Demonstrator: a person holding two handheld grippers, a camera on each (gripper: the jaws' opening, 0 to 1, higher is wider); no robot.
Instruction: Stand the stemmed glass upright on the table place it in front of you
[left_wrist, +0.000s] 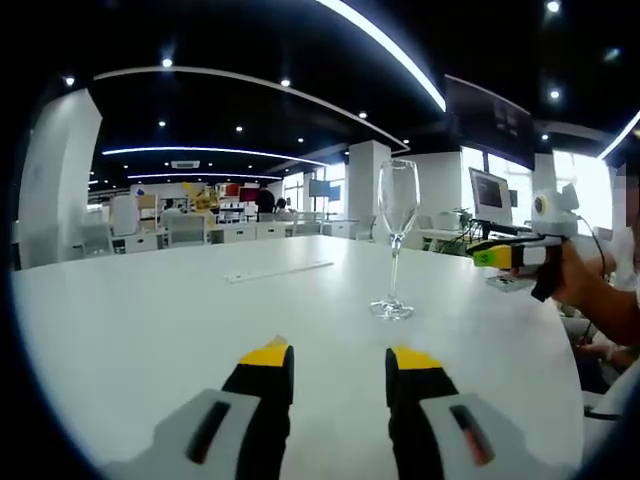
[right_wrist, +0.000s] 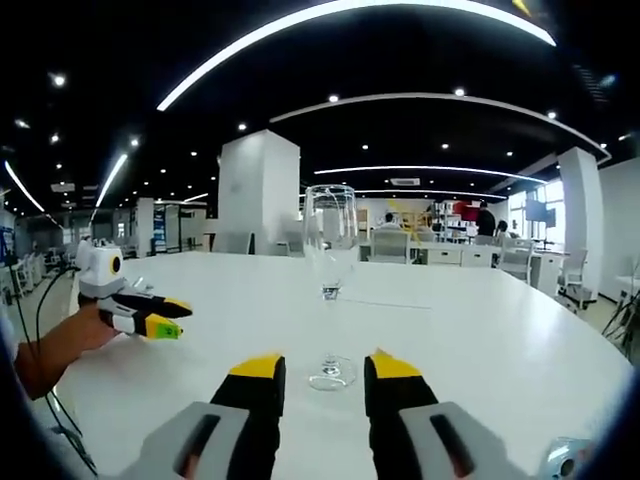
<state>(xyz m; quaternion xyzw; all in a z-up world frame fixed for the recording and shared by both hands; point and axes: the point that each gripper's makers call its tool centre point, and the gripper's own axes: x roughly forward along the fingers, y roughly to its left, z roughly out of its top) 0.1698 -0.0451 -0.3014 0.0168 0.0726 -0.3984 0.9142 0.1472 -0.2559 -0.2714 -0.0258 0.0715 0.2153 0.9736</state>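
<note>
Two yellow-tipped black fingers (left_wrist: 267, 360) of the left gripper (left_wrist: 340, 356) stand apart over the smooth white table (left_wrist: 150, 310), gripping nothing. Beyond them and a little to the right, the clear stemmed glass (left_wrist: 396, 236) stands upright on its round foot, its tall narrow bowl empty. In the right gripper view, the right gripper (right_wrist: 322, 367) also has its fingers spread, with the glass's foot just past the gap between the tips. Farther off lies a flat white strip (left_wrist: 277, 271).

Stemmed glass (right_wrist: 330, 290) upright on table (right_wrist: 480, 330), jaws apart.
</note>
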